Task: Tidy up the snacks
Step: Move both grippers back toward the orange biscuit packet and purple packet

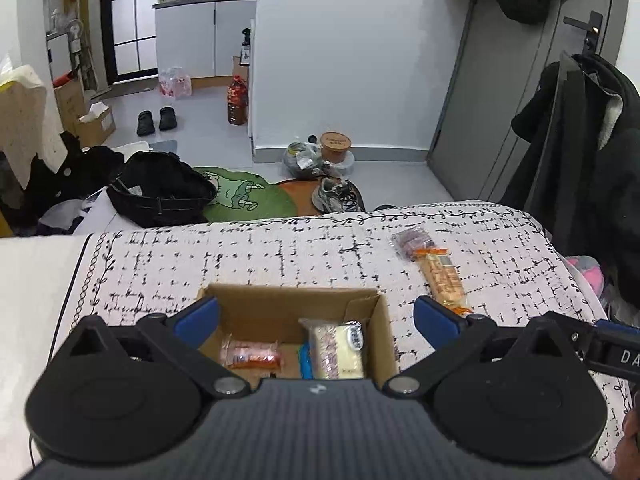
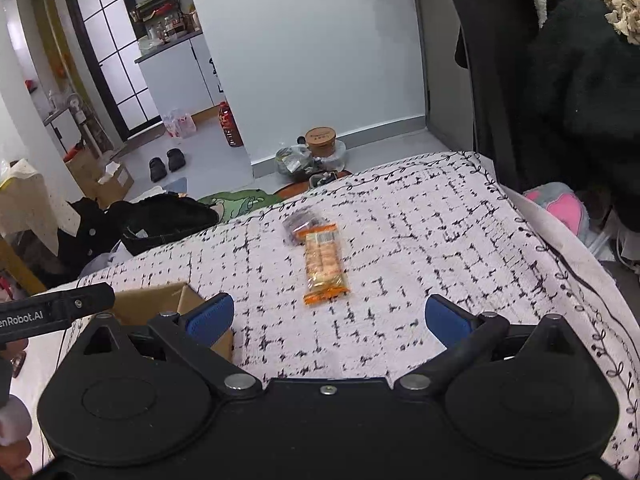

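An open cardboard box (image 1: 368,344) stands on the patterned tablecloth (image 1: 280,256). Inside it lie an orange-red snack packet (image 1: 252,354) and a pale yellow packet (image 1: 340,350). My left gripper (image 1: 316,318) hangs open above the box with nothing between its blue pads. To the right on the cloth lie an orange biscuit pack (image 1: 442,276) and a dark purple packet (image 1: 410,240). In the right wrist view the biscuit pack (image 2: 324,266) and the dark packet (image 2: 300,222) lie ahead of my open, empty right gripper (image 2: 328,320). The box corner (image 2: 176,300) shows at its left.
The table's far edge (image 1: 360,216) drops to a floor strewn with a black bag (image 1: 160,188), a green mat (image 1: 244,196) and shoes (image 1: 340,196). Dark coats (image 2: 580,80) hang at the right. A pink cushion (image 2: 560,208) lies beside the table's right edge.
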Tool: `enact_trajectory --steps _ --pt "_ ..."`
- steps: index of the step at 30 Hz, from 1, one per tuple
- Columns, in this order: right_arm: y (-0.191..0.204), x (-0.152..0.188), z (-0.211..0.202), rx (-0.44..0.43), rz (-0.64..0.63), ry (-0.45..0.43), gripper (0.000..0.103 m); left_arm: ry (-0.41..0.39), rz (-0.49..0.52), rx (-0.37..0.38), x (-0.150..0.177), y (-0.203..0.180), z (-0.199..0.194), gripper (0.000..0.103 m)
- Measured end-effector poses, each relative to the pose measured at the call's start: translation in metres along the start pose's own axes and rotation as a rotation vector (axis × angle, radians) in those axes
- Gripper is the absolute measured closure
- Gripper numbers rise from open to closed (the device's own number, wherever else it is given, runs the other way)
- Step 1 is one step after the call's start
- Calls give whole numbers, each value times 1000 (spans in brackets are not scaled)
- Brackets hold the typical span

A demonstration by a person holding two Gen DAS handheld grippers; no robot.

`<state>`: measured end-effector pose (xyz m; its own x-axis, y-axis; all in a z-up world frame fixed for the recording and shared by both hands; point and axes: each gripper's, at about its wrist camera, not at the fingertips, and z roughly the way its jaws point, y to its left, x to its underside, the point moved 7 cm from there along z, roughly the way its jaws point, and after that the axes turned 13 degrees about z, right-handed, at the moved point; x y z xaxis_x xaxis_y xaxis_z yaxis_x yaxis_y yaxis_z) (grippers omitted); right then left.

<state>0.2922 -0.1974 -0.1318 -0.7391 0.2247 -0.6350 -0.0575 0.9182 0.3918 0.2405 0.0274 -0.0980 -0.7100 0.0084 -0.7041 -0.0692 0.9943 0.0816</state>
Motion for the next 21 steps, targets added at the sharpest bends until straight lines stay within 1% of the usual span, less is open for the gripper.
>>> enact_trajectory --steps 4,7,12,17,18,19,21 --pt "-10 -11 8 4 18 10 0 15 23 4 -12 -8 7 0" --pt "-17 -16 16 12 26 16 0 13 35 16 -22 -14 11 1" --pt "-21 -18 33 5 31 43 1 13 56 42 -32 -25 26 2" --pt "-21 -19 56 -10 22 81 10 24 49 62 -36 -34 46 4" --pt "-21 -20 61 -13 18 87 12 28 51 63 -37 -35 51 5" --pt "-20 -20 67 -17 12 95 13 34 50 65 -37 -36 55 8" --pt "-18 -21 80 -22 3 117 16 49 35 79 -37 -35 63 9"
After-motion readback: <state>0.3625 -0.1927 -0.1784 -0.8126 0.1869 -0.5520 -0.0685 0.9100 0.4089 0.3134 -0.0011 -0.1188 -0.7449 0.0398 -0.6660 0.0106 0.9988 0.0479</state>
